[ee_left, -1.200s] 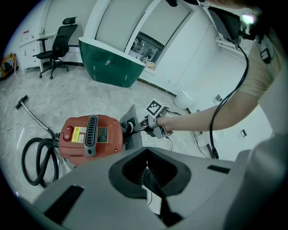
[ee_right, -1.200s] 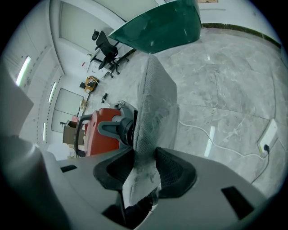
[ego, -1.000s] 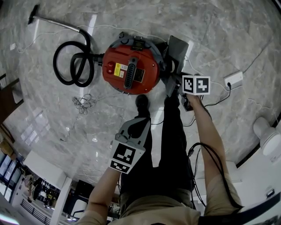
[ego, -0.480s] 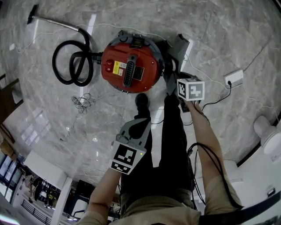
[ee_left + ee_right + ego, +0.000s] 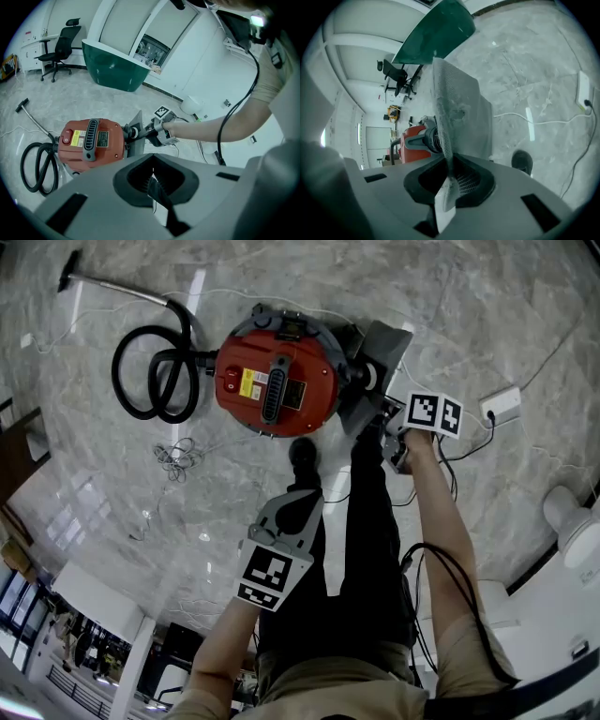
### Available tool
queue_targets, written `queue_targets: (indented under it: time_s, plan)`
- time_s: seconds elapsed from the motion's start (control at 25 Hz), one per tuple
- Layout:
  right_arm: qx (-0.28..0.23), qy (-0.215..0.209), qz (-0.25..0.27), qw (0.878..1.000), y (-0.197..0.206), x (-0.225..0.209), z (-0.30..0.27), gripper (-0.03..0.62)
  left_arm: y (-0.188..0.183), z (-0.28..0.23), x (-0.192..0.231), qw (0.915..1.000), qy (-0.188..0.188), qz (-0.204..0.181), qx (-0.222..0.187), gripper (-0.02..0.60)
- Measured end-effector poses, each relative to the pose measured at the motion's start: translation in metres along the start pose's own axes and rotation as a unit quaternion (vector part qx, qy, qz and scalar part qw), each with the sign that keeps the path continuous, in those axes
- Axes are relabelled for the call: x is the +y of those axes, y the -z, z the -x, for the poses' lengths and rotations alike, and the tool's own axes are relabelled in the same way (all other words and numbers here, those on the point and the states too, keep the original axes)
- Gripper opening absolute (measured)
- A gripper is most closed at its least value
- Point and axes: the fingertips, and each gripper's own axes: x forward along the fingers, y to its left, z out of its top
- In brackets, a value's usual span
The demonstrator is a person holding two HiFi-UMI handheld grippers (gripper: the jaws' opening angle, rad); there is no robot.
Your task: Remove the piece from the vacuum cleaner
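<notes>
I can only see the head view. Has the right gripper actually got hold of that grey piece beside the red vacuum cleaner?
Observer: Yes. Its own view shows the right gripper, jaws just closing, pinching the grey piece by its edge.
Operator: Is it off yet?
Observer: No, it sits on a ribbed black collar at the vacuum cleaner.
Operator: And the other one?
Observer: The left gripper has its jaws together, nothing between.

The vacuum (image 5: 277, 381) stands on the floor (image 5: 469, 296). The hose (image 5: 155, 371) lies coiled just left of it, with a wire tangle (image 5: 178, 457) near, toward the person. The piece (image 5: 382, 348) sits against the vacuum's right side. A power strip (image 5: 499, 409) lies farther right, well apart
</notes>
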Motion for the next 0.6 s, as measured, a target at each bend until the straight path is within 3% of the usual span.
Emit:
queue_targets:
  time_s: [0.28, 0.32, 0.4, 0.48, 0.6]
  plan:
    - [0.02, -0.029, -0.046, 0.998, -0.0002, 0.0001, -0.0001, 0.035, 0.0024, -0.002, -0.0032, 1.0, 0.002, 0.001, 0.003, 0.003]
    - [0.026, -0.018, -0.025, 0.999, -0.0002, 0.0, 0.0003, 0.035, 0.0016, -0.0016, -0.003, 1.0, 0.002, 0.001, 0.002, 0.003]
    - [0.043, 0.033, 0.075, 0.996, -0.0001, 0.0, 0.0011, 0.033, 0.0, -0.0004, -0.001, 1.0, -0.001, 0.001, 0.0, 0.003]
    - [0.056, 0.083, 0.183, 0.978, 0.0009, 0.0001, 0.001, 0.025, -0.0005, 0.0005, 0.0016, 1.0, -0.004, 0.003, -0.002, 0.003]
    - [0.049, 0.103, 0.223, 0.968, 0.001, -0.0008, 0.0011, 0.025, 0.0014, 0.0006, 0.0027, 1.0, -0.003, 0.004, -0.001, 0.003]
